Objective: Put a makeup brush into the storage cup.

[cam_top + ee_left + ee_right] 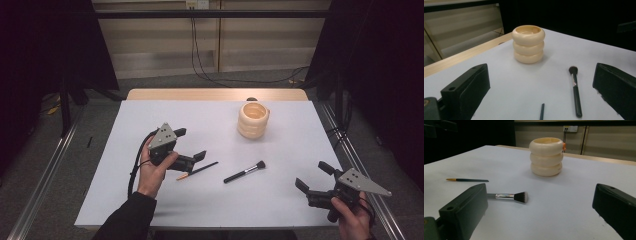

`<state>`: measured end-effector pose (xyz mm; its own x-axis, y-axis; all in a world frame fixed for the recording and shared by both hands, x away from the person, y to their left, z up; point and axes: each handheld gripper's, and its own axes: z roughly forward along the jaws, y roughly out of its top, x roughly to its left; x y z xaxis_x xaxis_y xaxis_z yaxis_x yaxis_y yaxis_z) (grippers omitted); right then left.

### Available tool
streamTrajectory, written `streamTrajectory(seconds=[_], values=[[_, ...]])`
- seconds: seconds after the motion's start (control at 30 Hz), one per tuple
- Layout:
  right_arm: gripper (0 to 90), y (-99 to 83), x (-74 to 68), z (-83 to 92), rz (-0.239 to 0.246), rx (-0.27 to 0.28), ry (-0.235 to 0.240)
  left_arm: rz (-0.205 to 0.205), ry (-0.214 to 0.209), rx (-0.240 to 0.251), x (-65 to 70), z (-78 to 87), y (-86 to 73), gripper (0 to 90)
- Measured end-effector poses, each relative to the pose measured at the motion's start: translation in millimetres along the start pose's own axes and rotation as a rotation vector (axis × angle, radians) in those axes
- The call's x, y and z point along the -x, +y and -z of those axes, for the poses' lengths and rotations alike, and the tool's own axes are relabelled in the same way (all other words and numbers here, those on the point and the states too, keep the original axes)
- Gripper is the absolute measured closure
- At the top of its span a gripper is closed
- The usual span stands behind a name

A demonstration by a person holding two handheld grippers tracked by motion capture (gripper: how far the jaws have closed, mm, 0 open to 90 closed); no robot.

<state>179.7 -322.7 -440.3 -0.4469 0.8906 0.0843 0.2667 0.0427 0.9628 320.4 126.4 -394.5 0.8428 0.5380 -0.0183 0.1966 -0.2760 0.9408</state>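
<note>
High view had the left gripper hovering over the left-middle of the white table, jaws spread wide with nothing between them, held in the person's left hand. Its lower jaw sat right above the thin dark pencil with an orange tip; couldn't tell if they were touching. The right gripper was down by the near right corner, also wide open and empty, in the right hand. Between the two grippers lay the black-handled makeup brush with a silver ferrule, flat on the table, bristles pointing toward the far right, pencil just beside it on the left. Further back stood the cream-coloured ribbed holder shaped like three stacked rings, upright, well apart from both.
</note>
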Motion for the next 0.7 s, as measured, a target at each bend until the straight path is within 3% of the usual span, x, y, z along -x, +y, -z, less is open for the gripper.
streamTrajectory(seconds=[0.03, 0.13, 0.2, 0.3, 0.43, 0.6, 0.7], values=[[0.0, 0.0, -0.1, 0.1, -0.002, -0.001, 0.002, -0.019, -0.002, -0.02, -0.3, -2.0, -0.4, 0.9], [0.0, -0.2, -0.2, 0.2, -0.008, 0.001, 0.005, -0.01, -0.015, -0.052, -1.3, -5.3, -2.3, 1.5], [0.0, -0.3, 0.1, 0.2, -0.007, 0.001, 0.002, -0.011, 0.005, -0.091, -2.0, -7.1, -3.6, 1.4], [0.0, -0.1, -0.3, 0.4, -0.007, -0.002, 0.003, 0.012, 0.041, -0.12, -4.7, -8.1, -5.2, 1.7], [0.0, 0.4, -1.2, -0.9, 0.002, -0.003, 0.004, 0.06, 0.037, -0.165, -8.5, -10.8, -6.2, 2.9], [0.0, 0.2, -0.6, -0.6, 0.002, 0.0, 0.003, 0.038, 0.032, -0.231, -9.3, -14.1, -7.4, 4.0], [0.0, 0.2, -0.4, -0.4, 0.005, 0.0, 0.007, 0.017, 0.03, -0.3, -13.1, -15.5, -6.2, 4.0]])
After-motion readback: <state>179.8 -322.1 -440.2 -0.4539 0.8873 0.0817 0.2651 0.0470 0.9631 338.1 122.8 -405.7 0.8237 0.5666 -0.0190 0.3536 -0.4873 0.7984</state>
